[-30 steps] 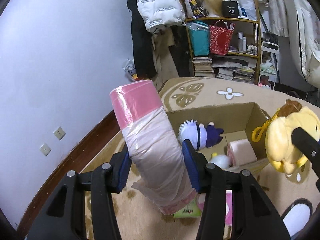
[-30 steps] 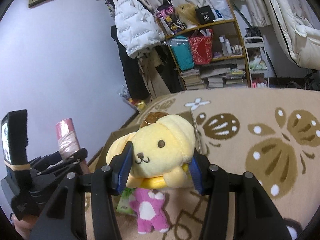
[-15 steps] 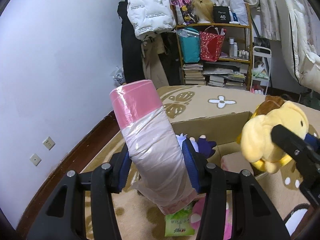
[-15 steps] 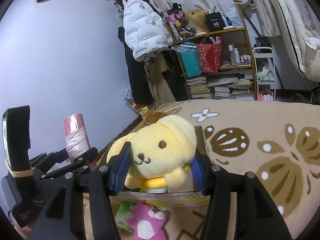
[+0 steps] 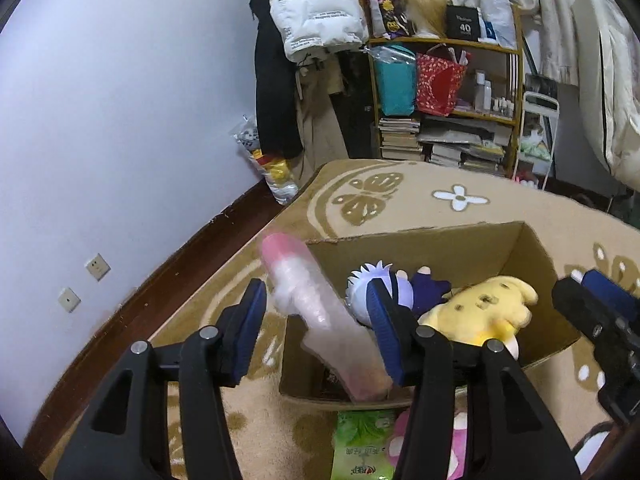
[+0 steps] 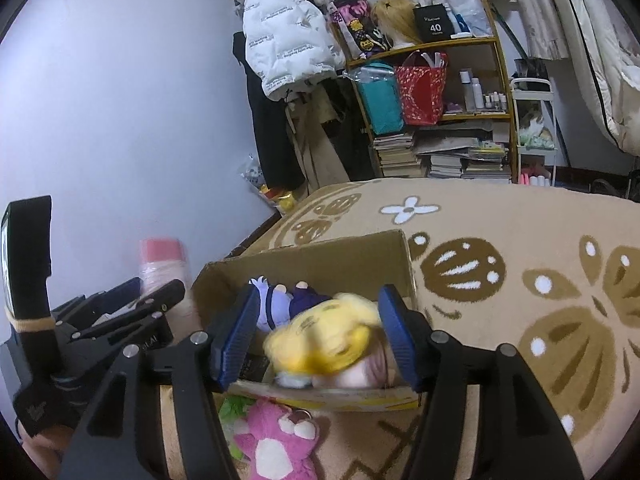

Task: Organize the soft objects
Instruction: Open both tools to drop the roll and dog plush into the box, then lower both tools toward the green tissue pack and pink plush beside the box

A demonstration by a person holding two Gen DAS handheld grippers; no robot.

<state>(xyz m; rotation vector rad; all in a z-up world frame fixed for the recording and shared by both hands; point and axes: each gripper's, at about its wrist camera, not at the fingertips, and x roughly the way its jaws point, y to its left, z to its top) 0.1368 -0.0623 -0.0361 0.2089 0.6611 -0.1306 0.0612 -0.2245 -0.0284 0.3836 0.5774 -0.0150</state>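
Observation:
My left gripper [image 5: 316,320] hangs over the near left corner of a cardboard box [image 5: 420,232]. Its jaws are opening. A pink roll wrapped in clear plastic [image 5: 316,312] leans blurred between them, its lower end inside the box, with a gap at the left pad. My right gripper [image 6: 320,332] is over the box [image 6: 320,256] too, jaws opening. A yellow dog plush [image 6: 324,344] is blurred below its pads, dropping inside; it shows again, the yellow plush [image 5: 484,312], lying in the box. A doll with pale blue hair [image 5: 376,288] lies in there.
On the patterned carpet in front of the box lie a pink plush [image 6: 276,440] and a green tissue pack [image 5: 360,448]. A shelf of books and bags [image 5: 440,120] and hanging coats [image 5: 312,20] stand at the back. The wall [image 5: 120,140] runs along the left.
Both grippers moved forward over the box and their jaws widened. The pink roll slid down and tilted into the box. The yellow plush left the right pads and dropped inside.

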